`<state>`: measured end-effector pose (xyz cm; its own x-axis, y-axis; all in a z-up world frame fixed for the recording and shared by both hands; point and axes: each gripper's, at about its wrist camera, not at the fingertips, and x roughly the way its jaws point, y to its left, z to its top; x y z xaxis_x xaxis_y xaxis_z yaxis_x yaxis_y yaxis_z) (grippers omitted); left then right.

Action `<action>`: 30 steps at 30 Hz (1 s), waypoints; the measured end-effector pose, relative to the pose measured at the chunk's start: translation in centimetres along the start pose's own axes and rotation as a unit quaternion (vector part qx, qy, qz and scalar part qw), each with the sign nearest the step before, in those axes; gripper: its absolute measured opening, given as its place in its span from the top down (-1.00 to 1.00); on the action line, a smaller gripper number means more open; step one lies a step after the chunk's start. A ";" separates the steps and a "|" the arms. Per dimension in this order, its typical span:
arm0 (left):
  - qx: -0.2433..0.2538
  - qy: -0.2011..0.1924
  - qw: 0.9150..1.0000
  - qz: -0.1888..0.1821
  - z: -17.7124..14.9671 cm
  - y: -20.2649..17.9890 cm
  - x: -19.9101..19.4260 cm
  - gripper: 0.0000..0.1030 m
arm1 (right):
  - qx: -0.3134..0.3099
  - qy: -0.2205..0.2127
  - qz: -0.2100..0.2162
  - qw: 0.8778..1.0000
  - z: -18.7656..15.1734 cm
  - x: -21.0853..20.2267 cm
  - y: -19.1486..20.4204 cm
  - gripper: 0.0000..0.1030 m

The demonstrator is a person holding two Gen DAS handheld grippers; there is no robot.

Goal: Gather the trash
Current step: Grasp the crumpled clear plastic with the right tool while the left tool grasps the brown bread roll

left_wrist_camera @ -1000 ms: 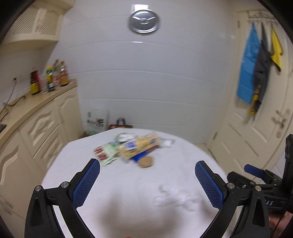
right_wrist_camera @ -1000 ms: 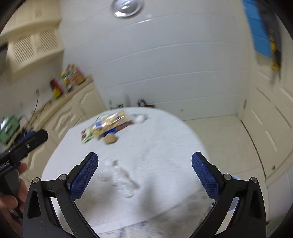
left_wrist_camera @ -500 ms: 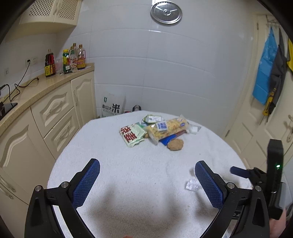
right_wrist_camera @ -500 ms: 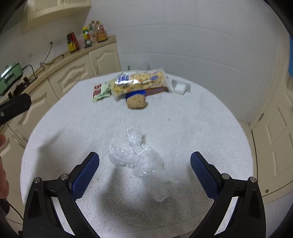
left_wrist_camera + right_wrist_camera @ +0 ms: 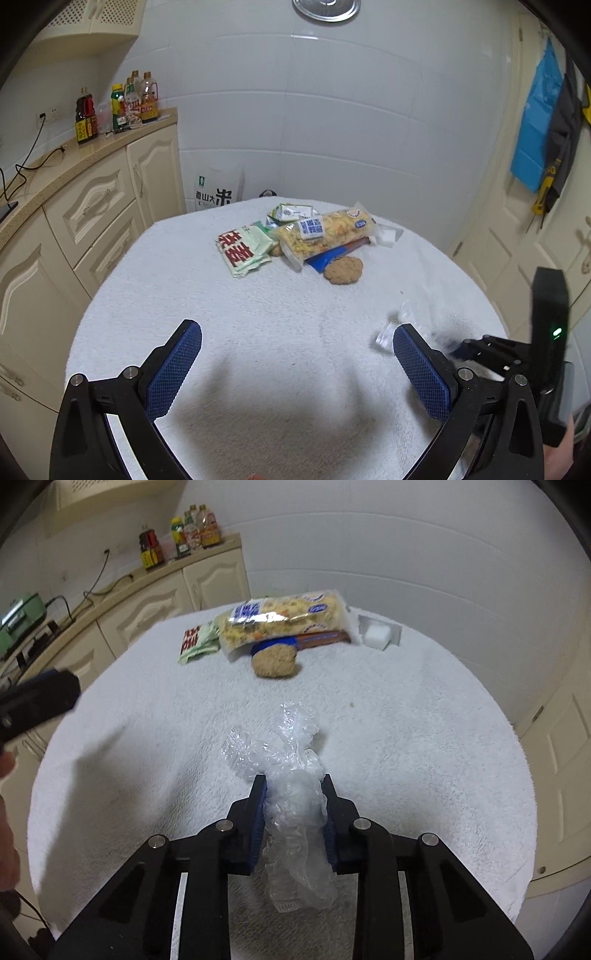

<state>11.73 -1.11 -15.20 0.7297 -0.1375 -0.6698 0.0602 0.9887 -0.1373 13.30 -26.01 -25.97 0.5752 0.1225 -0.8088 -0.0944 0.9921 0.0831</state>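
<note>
A crumpled clear plastic wrapper (image 5: 291, 775) lies on the white-towelled round table (image 5: 424, 746). My right gripper (image 5: 293, 786) is shut on it, blue pads pressed against both sides. In the left wrist view the wrapper (image 5: 406, 321) shows blurred at the right, beside my right gripper (image 5: 480, 350). My left gripper (image 5: 295, 354) is open and empty above the near part of the table (image 5: 258, 314).
At the table's far side lie a yellow noodle packet (image 5: 284, 620), a green-and-red packet (image 5: 243, 251), a brown biscuit (image 5: 275, 661), a blue-brown wrapper (image 5: 314, 638) and a small white box (image 5: 376, 635). Cabinets with bottles (image 5: 122, 103) stand left; a door (image 5: 535, 229) right.
My right gripper has moved forward and down and shut on the clear plastic wrapper. My left gripper has stayed open and shifted only slightly.
</note>
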 end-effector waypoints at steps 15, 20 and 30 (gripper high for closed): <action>0.021 0.026 0.999 -0.008 6.2 -5.1 13.1 -0.99 | 0.095 -0.052 0.004 0.994 3.2 -1.0 -6.7 0.48; 0.013 0.056 0.998 0.015 8.2 -7.4 20.4 -0.98 | 0.117 -0.058 0.007 0.991 3.5 -0.7 -8.7 0.48; 0.000 0.075 0.997 0.023 9.1 -8.3 27.0 0.14 | 0.145 -0.072 0.002 0.987 2.6 -2.5 -10.4 0.48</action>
<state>37.11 -12.44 -25.51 0.6209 -0.1003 -0.7774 0.0301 0.9941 -0.1042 14.98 -36.54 -23.26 0.6873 0.1094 -0.7181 0.1263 0.9555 0.2665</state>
